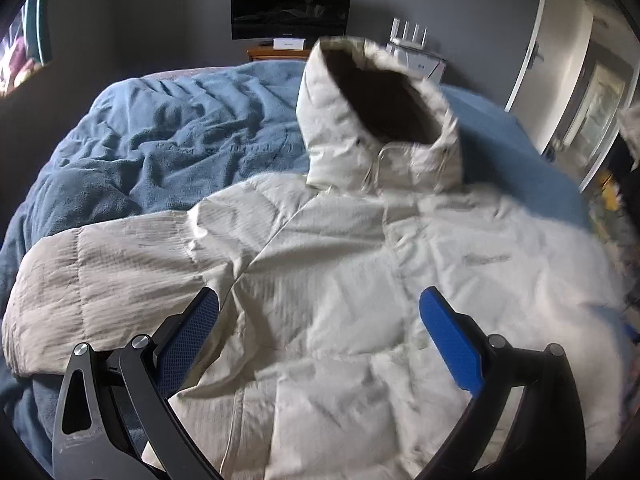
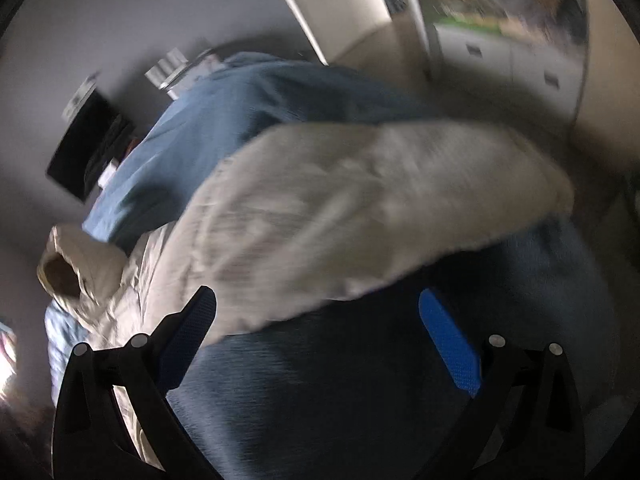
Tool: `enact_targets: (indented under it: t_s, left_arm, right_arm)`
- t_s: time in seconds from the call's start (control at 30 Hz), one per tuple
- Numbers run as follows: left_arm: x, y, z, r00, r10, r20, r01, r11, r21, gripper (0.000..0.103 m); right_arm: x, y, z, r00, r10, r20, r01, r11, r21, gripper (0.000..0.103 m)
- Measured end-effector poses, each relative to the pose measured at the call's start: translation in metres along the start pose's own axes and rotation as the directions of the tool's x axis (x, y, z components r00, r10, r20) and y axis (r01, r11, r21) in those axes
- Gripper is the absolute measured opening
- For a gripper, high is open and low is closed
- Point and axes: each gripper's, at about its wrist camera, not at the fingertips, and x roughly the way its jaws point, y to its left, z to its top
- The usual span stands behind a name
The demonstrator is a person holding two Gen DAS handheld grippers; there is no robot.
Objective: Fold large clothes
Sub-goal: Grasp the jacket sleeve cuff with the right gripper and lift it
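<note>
Two tongs are in view, one per camera. The left tongs (image 1: 319,308) are released, blue pads spread wide, and hang above the chest of the jacket with nothing between the pads. The right tongs (image 2: 317,308) are likewise released — they hang above the blanket just beside one sleeve, gripping nothing.

One garment is present: a white padded jacket (image 1: 340,272) lying front-up on the bed (image 1: 520,160). It has:
- one hood (image 1: 376,112), propped up, dark lining showing, pale fur-like trim along the rim;
- two sleeves — one sleeve (image 1: 100,280) stretched sideways toward the left edge of the left wrist view, the other sleeve (image 2: 380,200) reaching out across the right wrist view, blurred;
- one closed front placket running down the middle;
- one small grey logo on the chest, too blurred to read.
The fabric is quilted in horizontal panels and lightly creased.

One blue blanket (image 1: 180,128), heavily rumpled, covers the bed beneath and around the jacket.

Beyond the bed: one dark screen (image 1: 291,8) on the grey wall, one white router (image 1: 410,38) with four antennas beside it, and one white door (image 1: 548,52) at the right. The right wrist view shows white drawers (image 2: 512,60), blurred.
</note>
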Motion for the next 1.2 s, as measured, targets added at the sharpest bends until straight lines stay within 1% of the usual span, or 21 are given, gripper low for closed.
enact_targets:
  t_s: [0.07,0.13,0.2,0.23,0.3,0.43,0.5,0.53,0.57,0.6,0.63,0.67,0.7,0.73,0.8,0.9,1.0,1.07,1.1,1.2]
  left_arm:
    - [0.020,-0.005,-0.012,0.998,0.027,-0.059,-0.025,0.999,0.041,0.097]
    - [0.036,-0.003,-0.025,0.994,0.053,-0.091,-0.050,0.998,0.034,0.097]
    - [0.047,0.004,-0.034,0.993,-0.002,-0.121,0.004,1.000,0.011,0.097]
    - [0.053,0.007,-0.038,0.990,-0.027,-0.140,0.028,1.000,0.001,0.097]
    - [0.058,0.010,-0.044,0.987,-0.041,-0.158,0.040,0.999,-0.009,0.097]
    - [0.063,0.010,-0.051,0.983,-0.076,-0.168,0.076,0.997,-0.009,0.097]
    - [0.067,0.008,-0.054,0.981,-0.079,-0.178,0.080,0.997,-0.002,0.097]
    - [0.069,0.007,-0.054,0.980,-0.079,-0.185,0.081,0.997,0.000,0.097]
    - [0.071,0.006,-0.055,0.978,-0.084,-0.191,0.086,0.996,0.004,0.097]
    - [0.073,0.005,-0.054,0.977,-0.085,-0.195,0.088,0.996,0.006,0.096]
    - [0.074,0.004,-0.055,0.976,-0.088,-0.198,0.091,0.996,0.008,0.096]
    - [0.075,0.004,-0.054,0.976,-0.089,-0.197,0.093,0.996,0.009,0.097]
    - [0.075,0.005,-0.054,0.976,-0.092,-0.195,0.096,0.995,0.009,0.097]
    - [0.074,0.005,-0.054,0.977,-0.093,-0.192,0.097,0.995,0.010,0.096]
    - [0.074,0.005,-0.053,0.977,-0.095,-0.189,0.099,0.995,0.011,0.096]
    - [0.075,0.005,-0.054,0.977,-0.097,-0.192,0.101,0.995,0.009,0.096]
    - [0.075,0.007,-0.054,0.976,-0.104,-0.192,0.106,0.994,0.000,0.096]
    - [0.073,0.008,-0.055,0.977,-0.107,-0.187,0.108,0.994,-0.004,0.096]
    - [0.073,0.007,-0.055,0.977,-0.107,-0.185,0.109,0.994,-0.004,0.096]
    - [0.071,0.008,-0.055,0.977,-0.110,-0.181,0.111,0.994,-0.002,0.097]
  right_arm:
    - [0.013,-0.015,0.003,0.999,0.030,-0.032,-0.028,0.997,0.069,0.097]
    - [0.025,-0.026,0.005,0.996,0.072,-0.061,-0.064,0.990,0.127,0.097]
    - [0.032,-0.034,0.011,0.992,0.105,-0.066,-0.092,0.981,0.172,0.097]
    - [0.033,-0.039,0.014,0.992,0.110,-0.054,-0.099,0.979,0.180,0.097]
    - [0.031,-0.044,0.022,0.994,0.106,-0.021,-0.100,0.976,0.193,0.097]
    - [0.026,-0.067,0.044,0.995,0.077,0.066,-0.089,0.974,0.210,0.096]
    - [0.026,-0.078,0.050,0.994,0.065,0.083,-0.082,0.971,0.226,0.087]
    - [0.025,-0.086,0.052,0.994,0.053,0.092,-0.074,0.968,0.241,0.076]
    - [0.025,-0.094,0.054,0.994,0.032,0.101,-0.057,0.966,0.254,0.060]
    - [0.024,-0.100,0.056,0.994,0.010,0.111,-0.039,0.963,0.266,0.050]
    - [0.023,-0.104,0.057,0.992,0.006,0.125,-0.041,0.960,0.277,0.035]
    - [0.019,-0.108,0.057,0.989,0.016,0.149,-0.059,0.956,0.289,0.028]
    - [0.013,-0.109,0.058,0.985,0.013,0.174,-0.064,0.956,0.288,0.026]
    - [0.008,-0.107,0.058,0.981,0.002,0.192,-0.056,0.959,0.279,0.023]
    - [-0.009,-0.098,0.062,0.970,-0.022,0.243,-0.039,0.970,0.241,0.021]
    - [-0.039,-0.067,0.070,0.942,-0.036,0.334,-0.012,0.990,0.142,0.019]
    - [-0.076,-0.028,0.078,0.907,0.014,0.420,-0.025,0.999,0.020,0.018]
    - [-0.094,-0.004,0.081,0.890,0.056,0.452,-0.041,0.998,-0.043,0.016]
    - [-0.104,0.010,0.081,0.882,0.081,0.464,-0.051,0.996,-0.077,0.016]
    - [-0.122,0.055,0.081,0.867,0.158,0.473,-0.084,0.981,-0.174,0.015]
